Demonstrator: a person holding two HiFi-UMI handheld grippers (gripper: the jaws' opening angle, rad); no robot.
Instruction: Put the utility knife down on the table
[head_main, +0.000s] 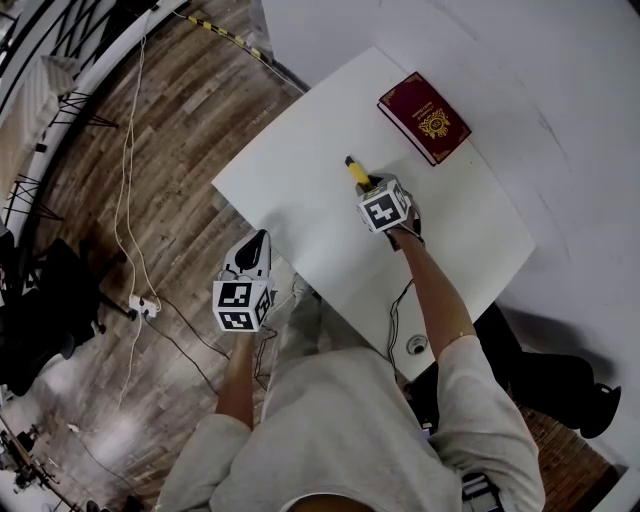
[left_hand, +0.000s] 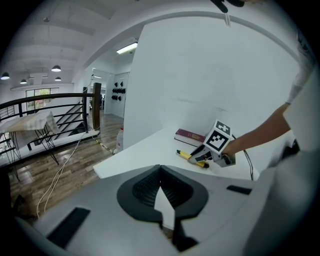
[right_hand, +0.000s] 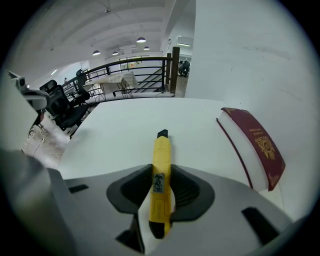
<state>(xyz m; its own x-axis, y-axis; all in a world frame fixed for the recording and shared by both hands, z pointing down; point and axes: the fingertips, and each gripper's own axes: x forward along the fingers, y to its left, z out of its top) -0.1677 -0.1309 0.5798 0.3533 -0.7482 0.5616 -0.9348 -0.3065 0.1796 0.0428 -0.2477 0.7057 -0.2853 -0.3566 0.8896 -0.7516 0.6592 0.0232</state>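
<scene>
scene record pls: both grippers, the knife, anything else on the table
left gripper: shut, empty, beside the table, not over it
right gripper: fingers shut on utility knife
utility knife: yellow, tip angled down toward table, contact unclear
book: dark red, flat on table, apart from utility knife

White table (head_main: 300, 170); maroon book (head_main: 424, 117) lying flat on it.

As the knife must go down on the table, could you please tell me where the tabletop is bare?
The table is bare nearly everywhere: the wide stretch from the utility knife in the right gripper out to the left corner, and the patch ahead of its tip. Only right of the knife, at the far edge, lies the red book.
</scene>
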